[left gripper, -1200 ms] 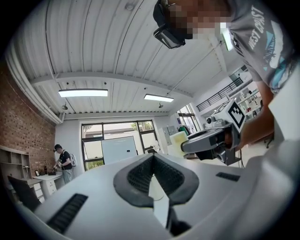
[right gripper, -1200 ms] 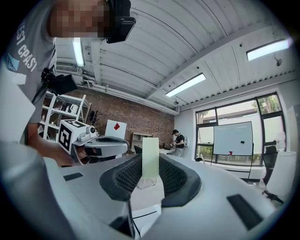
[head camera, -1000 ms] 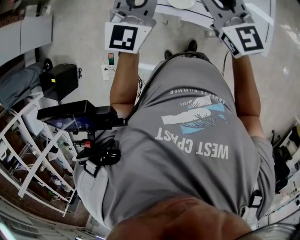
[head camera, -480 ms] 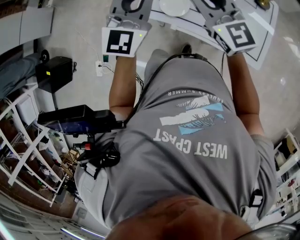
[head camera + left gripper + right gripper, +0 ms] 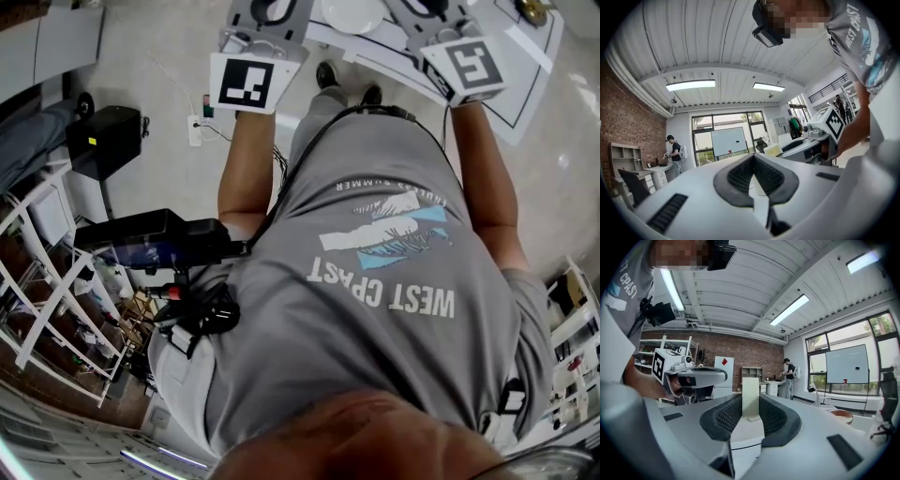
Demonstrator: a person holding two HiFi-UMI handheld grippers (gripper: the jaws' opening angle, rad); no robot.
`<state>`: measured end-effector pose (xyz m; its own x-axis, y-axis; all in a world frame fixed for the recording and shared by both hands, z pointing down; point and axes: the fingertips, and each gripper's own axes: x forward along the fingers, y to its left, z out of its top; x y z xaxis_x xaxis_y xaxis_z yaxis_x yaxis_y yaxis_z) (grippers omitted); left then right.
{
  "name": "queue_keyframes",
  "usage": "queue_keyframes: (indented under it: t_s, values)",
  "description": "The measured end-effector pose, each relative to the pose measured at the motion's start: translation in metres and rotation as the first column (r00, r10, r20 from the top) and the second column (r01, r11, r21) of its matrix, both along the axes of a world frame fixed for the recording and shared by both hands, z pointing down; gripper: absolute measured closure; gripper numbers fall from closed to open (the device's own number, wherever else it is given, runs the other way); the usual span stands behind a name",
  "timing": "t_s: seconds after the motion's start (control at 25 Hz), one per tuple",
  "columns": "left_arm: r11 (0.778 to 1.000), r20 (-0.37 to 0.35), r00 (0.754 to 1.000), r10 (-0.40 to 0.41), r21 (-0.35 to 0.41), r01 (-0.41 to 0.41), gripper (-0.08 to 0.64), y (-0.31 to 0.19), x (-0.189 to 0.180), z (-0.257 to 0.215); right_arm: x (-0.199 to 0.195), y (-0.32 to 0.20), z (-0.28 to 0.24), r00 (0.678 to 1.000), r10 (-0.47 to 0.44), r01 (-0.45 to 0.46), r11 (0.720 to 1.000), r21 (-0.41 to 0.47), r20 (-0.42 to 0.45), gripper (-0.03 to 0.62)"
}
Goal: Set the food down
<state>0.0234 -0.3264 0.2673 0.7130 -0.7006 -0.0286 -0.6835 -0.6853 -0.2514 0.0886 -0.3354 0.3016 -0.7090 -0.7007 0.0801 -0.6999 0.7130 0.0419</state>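
Pale and flat, the slab (image 5: 750,386) that I take for the food stands upright between the pads of the right gripper (image 5: 750,403), which are clenched on its two broad faces. Its long axis runs up out of the jaws, so its top pokes above the tips. Beside it, the left gripper (image 5: 753,157) is closed tip to tip, with nothing I can make out inside. Both point level, side by side, away from the chest. Ahead and below them, a white plate (image 5: 352,14) lies on the table (image 5: 525,75), about midway between the two grippers. So the food is to the plate's right, and the right hand probably has to come inward and down, tipping the slab over to lie flat. Off to that gripper's right sits a brown bowl (image 5: 843,416); which dish is meant I cannot tell.
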Motion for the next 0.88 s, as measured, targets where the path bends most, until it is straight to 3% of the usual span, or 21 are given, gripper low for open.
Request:
queue_keyframes:
  t_s: [0.16,0.32,0.88]
  values:
    - [1.000,0.016,1.000,0.014,-0.013,-0.014,0.554,-0.019,0.001,0.004,-0.003,-0.022,0.014,1.000,0.013,-0.013,0.999,-0.034,0.006,0.485]
    - [0.999,0.100,0.995,0.023,-0.044,-0.019,0.554,-0.020,0.004,0.019,-0.001,-0.028,0.032,0.999,0.030,-0.028,0.996,-0.081,0.030,0.485]
    - [0.996,0.082,0.995,0.053,-0.071,-0.047,0.554,-0.028,0.002,0.021,0.005,-0.039,0.109,0.990,0.057,-0.081,0.979,-0.185,-0.129,0.485]
